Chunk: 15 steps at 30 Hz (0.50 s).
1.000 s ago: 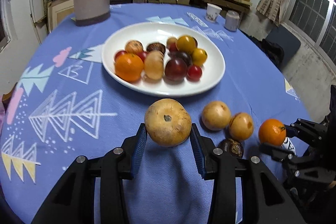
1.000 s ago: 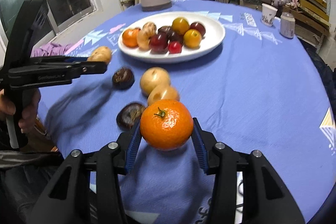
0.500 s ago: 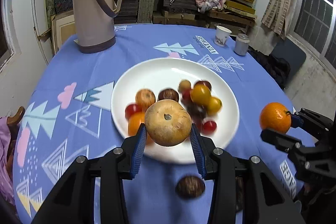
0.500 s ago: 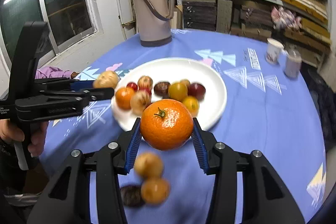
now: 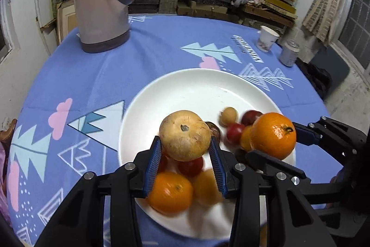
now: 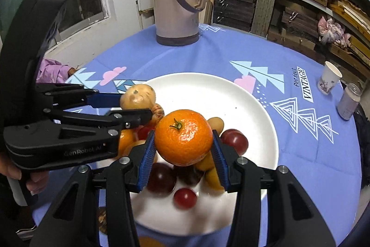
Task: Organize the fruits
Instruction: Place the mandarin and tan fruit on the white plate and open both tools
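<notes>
1. The round tan, rough-skinned fruit [image 5: 185,135] is pinched between the blue-padded jaws of the left gripper [image 5: 185,154].
2. The glossy orange mandarin [image 6: 183,137] is clamped likewise by the right gripper [image 6: 182,154].
3. Both fruits are held above the wide white ceramic plate [image 5: 196,89], apparently for release onto it.
4. Red, dark and yellow small fruits and a second orange fruit [image 5: 170,192] are contained in the plate's near half; the far half is bare.
</notes>
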Available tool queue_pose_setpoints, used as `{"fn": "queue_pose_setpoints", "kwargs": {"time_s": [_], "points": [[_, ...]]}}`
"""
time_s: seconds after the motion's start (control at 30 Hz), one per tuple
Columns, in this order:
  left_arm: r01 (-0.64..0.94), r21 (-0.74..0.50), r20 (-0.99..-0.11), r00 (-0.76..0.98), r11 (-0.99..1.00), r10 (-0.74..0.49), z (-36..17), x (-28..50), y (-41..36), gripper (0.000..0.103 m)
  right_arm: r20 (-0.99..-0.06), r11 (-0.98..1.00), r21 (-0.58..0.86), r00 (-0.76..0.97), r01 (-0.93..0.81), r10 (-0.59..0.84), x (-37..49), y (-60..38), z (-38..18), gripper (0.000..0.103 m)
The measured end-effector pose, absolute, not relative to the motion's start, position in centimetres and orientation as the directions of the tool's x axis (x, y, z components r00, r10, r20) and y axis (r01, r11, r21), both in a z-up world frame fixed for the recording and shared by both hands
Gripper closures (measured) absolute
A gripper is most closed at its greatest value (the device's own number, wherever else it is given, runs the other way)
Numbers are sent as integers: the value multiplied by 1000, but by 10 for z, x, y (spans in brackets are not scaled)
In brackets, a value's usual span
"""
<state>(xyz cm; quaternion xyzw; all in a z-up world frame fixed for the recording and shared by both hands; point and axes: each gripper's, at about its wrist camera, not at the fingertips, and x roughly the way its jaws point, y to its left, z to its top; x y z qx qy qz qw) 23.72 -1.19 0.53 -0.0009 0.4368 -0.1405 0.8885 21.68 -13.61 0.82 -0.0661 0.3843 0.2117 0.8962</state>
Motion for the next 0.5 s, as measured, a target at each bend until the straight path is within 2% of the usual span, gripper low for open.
{"fn": "queue_pose_setpoints", "kwargs": {"time_s": [0.1,0.13,0.2,0.33,0.5], "points": [[252,-151,-773,573,956,-273,5,246,-12,58,-722,904,56,608,-424,330,226,-136,2,57],[251,-152,-769,577,956,-274,6,248,-11,49,-717,904,73,607,-422,342,229,-138,0,55],[244,-150,-751,602,958,-271,10,247,-10,40,-707,905,97,611,-415,356,229,-142,1,52],[266,-138,-744,608,954,-277,11,238,-12,40,-687,914,95,638,-394,347,218,-153,7,50],[256,-127,-758,598,958,-260,9,222,-11,38,-663,925,110,666,-364,341,193,-173,17,40]]}}
